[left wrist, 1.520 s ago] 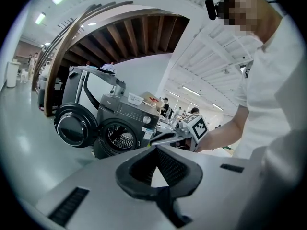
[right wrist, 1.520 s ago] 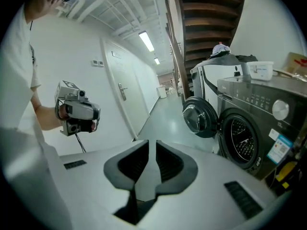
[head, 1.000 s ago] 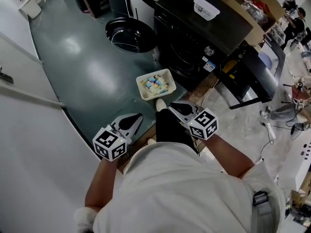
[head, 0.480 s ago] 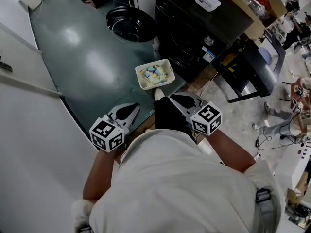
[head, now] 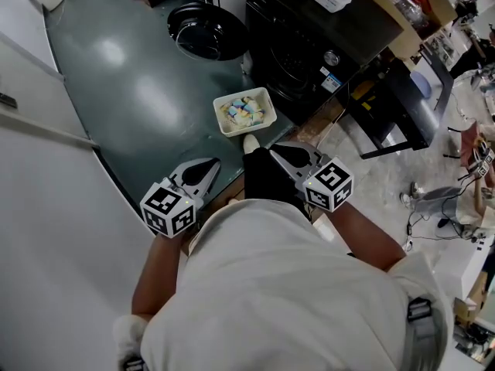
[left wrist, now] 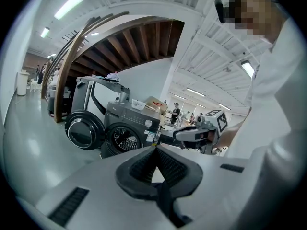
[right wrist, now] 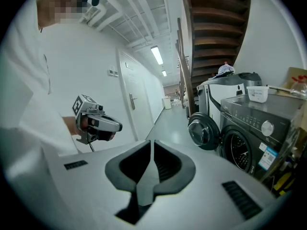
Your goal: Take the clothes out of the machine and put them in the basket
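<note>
Glossy green floor (head: pixel 139 91) fills the left of the room. At its far right stands the dark machine (head: pixel 309 45), its door (head: pixel 205 41) swung open leftward. The white basket (head: pixel 217 118) sits at its near front with pastel clothes (head: pixel 246 113) inside, straight beyond the right tool (head: pixel 280 151), the nearer one. It and the left tool (head: pixel 207 165) are both closed and empty.

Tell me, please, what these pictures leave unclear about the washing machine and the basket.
- Drum: left gripper view, too small and dark to show clothes; head view, hidden by the washing machine's top.
- Clothes in the basket: head view, too small to tell apart.
- Floor beneath the person: head view, covered by the body.
</note>
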Demonstrator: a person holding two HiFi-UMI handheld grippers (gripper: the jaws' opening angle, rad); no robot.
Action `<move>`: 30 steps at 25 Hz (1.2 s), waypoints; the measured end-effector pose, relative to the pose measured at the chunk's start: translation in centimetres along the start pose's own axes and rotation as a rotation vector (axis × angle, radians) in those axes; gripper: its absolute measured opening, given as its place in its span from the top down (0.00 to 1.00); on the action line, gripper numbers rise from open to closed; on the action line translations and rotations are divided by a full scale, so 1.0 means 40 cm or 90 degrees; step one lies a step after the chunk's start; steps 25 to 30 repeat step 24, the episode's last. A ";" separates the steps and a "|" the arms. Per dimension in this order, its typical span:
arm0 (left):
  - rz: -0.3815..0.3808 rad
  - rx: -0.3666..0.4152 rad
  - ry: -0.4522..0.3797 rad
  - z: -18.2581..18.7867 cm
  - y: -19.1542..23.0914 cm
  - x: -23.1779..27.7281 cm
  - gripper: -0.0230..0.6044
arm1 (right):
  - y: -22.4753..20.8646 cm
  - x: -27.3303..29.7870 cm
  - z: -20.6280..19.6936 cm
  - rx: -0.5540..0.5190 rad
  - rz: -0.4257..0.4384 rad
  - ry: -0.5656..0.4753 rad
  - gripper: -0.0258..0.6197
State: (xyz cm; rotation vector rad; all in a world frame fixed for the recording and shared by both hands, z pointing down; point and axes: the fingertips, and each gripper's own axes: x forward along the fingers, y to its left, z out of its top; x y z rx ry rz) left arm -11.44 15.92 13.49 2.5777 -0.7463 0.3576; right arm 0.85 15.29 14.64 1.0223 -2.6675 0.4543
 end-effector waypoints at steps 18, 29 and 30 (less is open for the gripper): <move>0.001 -0.002 0.005 -0.019 -0.010 -0.003 0.97 | 0.002 -0.008 -0.008 -0.007 -0.002 0.004 0.92; 0.000 -0.005 0.010 -0.032 -0.021 -0.007 0.97 | 0.007 -0.016 -0.014 -0.007 -0.002 0.006 0.93; 0.000 -0.005 0.010 -0.032 -0.021 -0.007 0.97 | 0.007 -0.016 -0.014 -0.007 -0.002 0.006 0.93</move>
